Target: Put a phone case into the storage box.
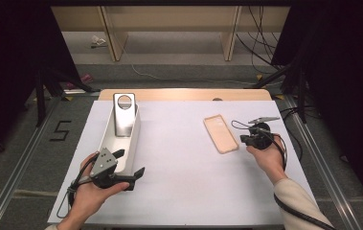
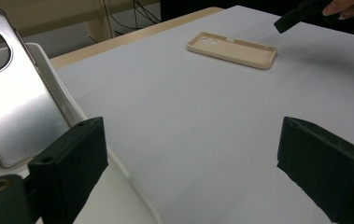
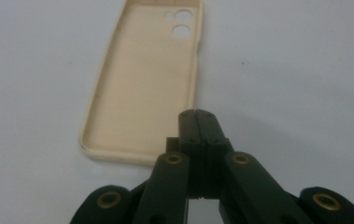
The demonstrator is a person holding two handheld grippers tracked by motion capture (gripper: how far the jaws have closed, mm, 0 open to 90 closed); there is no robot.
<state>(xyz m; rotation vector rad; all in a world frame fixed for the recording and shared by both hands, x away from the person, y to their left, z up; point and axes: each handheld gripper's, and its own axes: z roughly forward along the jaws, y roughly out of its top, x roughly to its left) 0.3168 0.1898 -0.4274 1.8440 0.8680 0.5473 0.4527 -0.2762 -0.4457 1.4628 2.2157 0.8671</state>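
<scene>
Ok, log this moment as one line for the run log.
left hand-held gripper: open, at white tray | right hand-held gripper: shut, empty, beside beige phone case | silver phone: leaning in tray

White sheet [image 1: 184, 191] covers tabletop, wooden edge [image 1: 184, 94] showing at far side. Floor: black "5" mark [image 1: 60, 130] left of table, metal rail [image 1: 21, 163] beside it, pink scrap [image 1: 84, 78] further back. Cables [image 1: 258, 43] near wooden shelf leg [image 1: 230, 33].

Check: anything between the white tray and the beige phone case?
Nothing. Between the white tray and the beige phone case the white table cover is bare, as the high view and left gripper view show.
</scene>
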